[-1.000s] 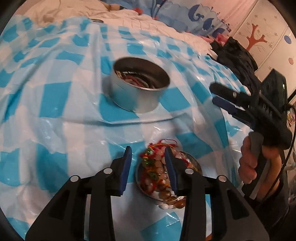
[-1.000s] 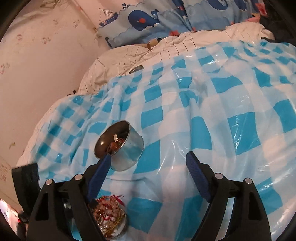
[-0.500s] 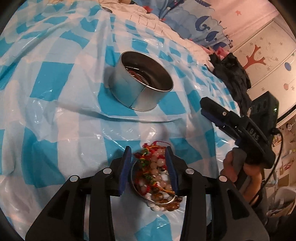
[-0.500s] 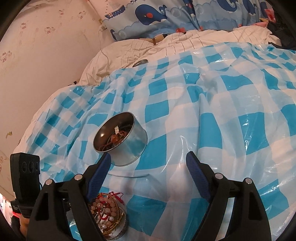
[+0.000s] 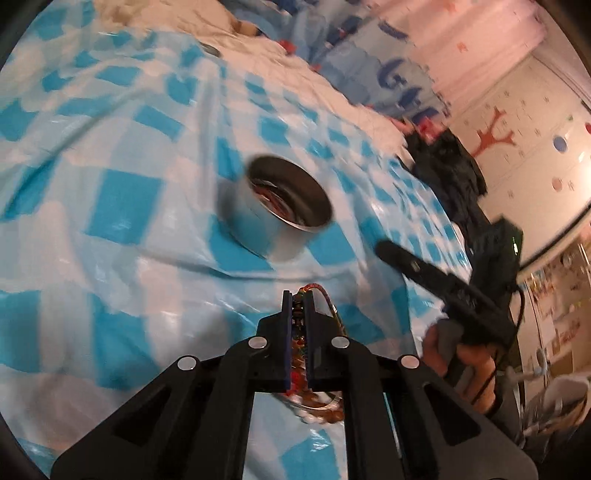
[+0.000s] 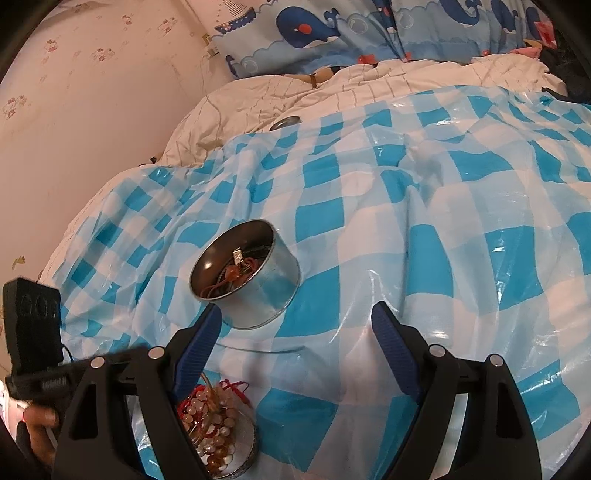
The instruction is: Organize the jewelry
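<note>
Progress partial: tin (image 6: 245,273) holds few pieces; left gripper (image 5: 298,314) clamped on bracelet (image 5: 297,321) from heaped dish (image 6: 236,439); right gripper (image 6: 295,354) spread, idle.

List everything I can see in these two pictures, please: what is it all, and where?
Metal tin: one, silver, mid-cloth, jewelry inside.
Shallow dish: one, silver, nearest the grippers, heaped with jewelry.
Bead bracelets: several, cream, amber, red, on the dish.
Checked cloth: one, blue-white, over the bed.
Quilt: one, cream, behind the cloth.
Whale bedding: one, blue, at the wall.
Left gripper: black, shut on a multicoloured bracelet.
Right gripper: black, open, empty.
</note>
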{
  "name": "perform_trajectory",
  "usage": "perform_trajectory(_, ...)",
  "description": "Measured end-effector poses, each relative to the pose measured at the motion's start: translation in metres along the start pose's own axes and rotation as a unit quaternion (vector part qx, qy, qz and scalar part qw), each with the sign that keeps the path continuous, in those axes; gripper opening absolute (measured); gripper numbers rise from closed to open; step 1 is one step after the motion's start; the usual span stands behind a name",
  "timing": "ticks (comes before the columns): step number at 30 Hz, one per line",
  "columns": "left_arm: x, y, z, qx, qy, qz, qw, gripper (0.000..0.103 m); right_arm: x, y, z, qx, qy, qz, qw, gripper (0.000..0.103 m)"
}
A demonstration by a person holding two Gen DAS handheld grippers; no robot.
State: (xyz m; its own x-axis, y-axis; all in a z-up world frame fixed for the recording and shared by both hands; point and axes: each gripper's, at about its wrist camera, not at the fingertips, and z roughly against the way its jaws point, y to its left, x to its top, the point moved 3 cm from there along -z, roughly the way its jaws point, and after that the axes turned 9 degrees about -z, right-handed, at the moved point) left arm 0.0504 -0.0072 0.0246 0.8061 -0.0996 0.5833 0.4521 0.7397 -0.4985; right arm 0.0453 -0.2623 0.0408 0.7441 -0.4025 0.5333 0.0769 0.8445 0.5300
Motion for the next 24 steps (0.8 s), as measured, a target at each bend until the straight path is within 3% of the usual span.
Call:
perform_trajectory(4, 0.001, 0.028, 0.009, 0.047, -0.008, 0.03, 0.9984, 0.004, -0.006, 0.013, -0.004, 0.02, 0.028, 0.03, 0.999, 0.08)
perform_trajectory(9, -0.006, 0.044, 0.002, 0.096, 0.012, 0.036, 0.9947, 0.005, -0.02, 0.03, -0.013, 0.068, 0.086, 0.06, 0.992, 0.08)
perform_trajectory(11, -0.007, 0.047, 0.003, 0.099, 0.015, 0.035, 0.9943, 0.005, -0.03, 0.044, -0.014, 0.091, 0.112, 0.095, 0.985, 0.08)
perform_trajectory(17, -0.006, 0.049, -0.002, 0.104, 0.022, 0.041, 0.9935, 0.005, -0.072, 0.083, -0.018, 0.103, 0.165, 0.22, 0.956, 0.08)
perform_trajectory(20, -0.007, 0.05, -0.001, 0.103, 0.021, 0.04, 0.9936, 0.005, -0.08, 0.084, -0.017, 0.092, 0.169, 0.241, 0.951, 0.08)
perform_trajectory(24, -0.009, 0.048, -0.002, 0.101, 0.024, 0.038, 0.9939, 0.005, -0.079, 0.072, -0.026, 0.066, 0.184, 0.227, 0.954, 0.08)
